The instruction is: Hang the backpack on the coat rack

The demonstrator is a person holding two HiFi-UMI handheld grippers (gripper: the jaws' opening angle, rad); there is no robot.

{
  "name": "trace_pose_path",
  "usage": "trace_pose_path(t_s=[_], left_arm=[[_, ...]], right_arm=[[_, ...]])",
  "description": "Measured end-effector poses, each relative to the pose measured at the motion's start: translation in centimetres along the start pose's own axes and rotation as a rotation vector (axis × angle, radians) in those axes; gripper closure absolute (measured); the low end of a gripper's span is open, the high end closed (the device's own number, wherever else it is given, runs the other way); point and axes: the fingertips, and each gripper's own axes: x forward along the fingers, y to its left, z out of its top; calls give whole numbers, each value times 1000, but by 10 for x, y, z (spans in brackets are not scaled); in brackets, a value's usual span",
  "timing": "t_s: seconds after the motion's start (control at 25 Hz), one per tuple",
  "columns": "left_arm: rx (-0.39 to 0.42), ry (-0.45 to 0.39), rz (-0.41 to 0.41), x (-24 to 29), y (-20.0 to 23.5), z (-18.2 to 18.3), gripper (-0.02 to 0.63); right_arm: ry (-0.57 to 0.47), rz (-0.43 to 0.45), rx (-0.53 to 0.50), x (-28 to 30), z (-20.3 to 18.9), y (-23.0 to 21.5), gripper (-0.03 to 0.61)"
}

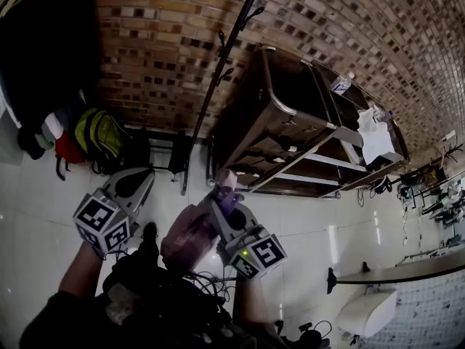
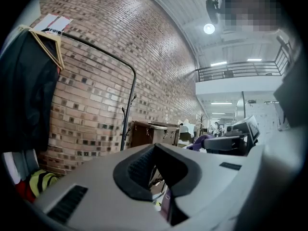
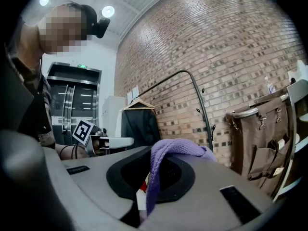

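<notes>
The mauve backpack [image 1: 190,237] hangs close to my body from its purple strap [image 3: 166,150]. My right gripper [image 1: 224,182] is shut on that strap, which loops up over the jaws [image 3: 149,186]. The coat rack [image 1: 218,78] is a black pole with small hooks, standing against the brick wall ahead of both grippers. It also rises at the centre left of the left gripper view [image 2: 126,124] and at the centre right of the right gripper view [image 3: 208,119]. My left gripper [image 1: 144,177] is level beside the right one; its jaws [image 2: 161,177] look shut with nothing between them.
A brown canvas cart [image 1: 290,122] stands just right of the pole. Left of it, a dark coat on a hanger [image 2: 29,85] hangs over a yellow-green bag [image 1: 102,137] on the floor. White tiles lie below, with a table edge [image 1: 407,271] at the right.
</notes>
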Motion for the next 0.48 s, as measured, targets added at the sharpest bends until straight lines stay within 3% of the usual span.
trace_pose_path(t_s=[0.48], left_arm=[[1, 14, -81, 126, 111, 42, 574]], right_arm=[[-11, -61, -61, 117, 48, -116, 555]])
